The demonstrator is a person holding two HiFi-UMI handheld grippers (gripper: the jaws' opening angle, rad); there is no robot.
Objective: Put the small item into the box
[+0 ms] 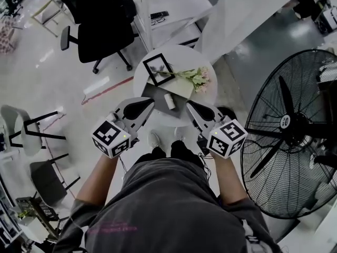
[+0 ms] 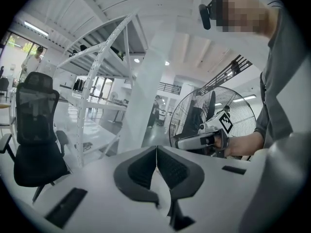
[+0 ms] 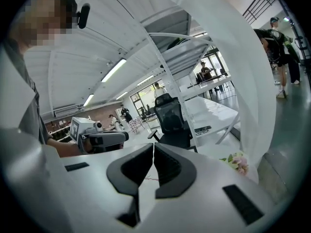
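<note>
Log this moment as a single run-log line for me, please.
left gripper: shut, empty | right gripper: shut, empty | small item: on table, not held

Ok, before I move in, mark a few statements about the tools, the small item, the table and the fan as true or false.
1. The left tool and the right tool are both shut with nothing between the jaws. True.
2. The small white cylinder is held in the right tool. False: it lies on the round table, and neither tool touches it.
3. The picture frame stands on the floor. False: it is on the round table.
4. A large fan stands to the person's right. True.
5. Flowers lie on the round table. True.
</note>
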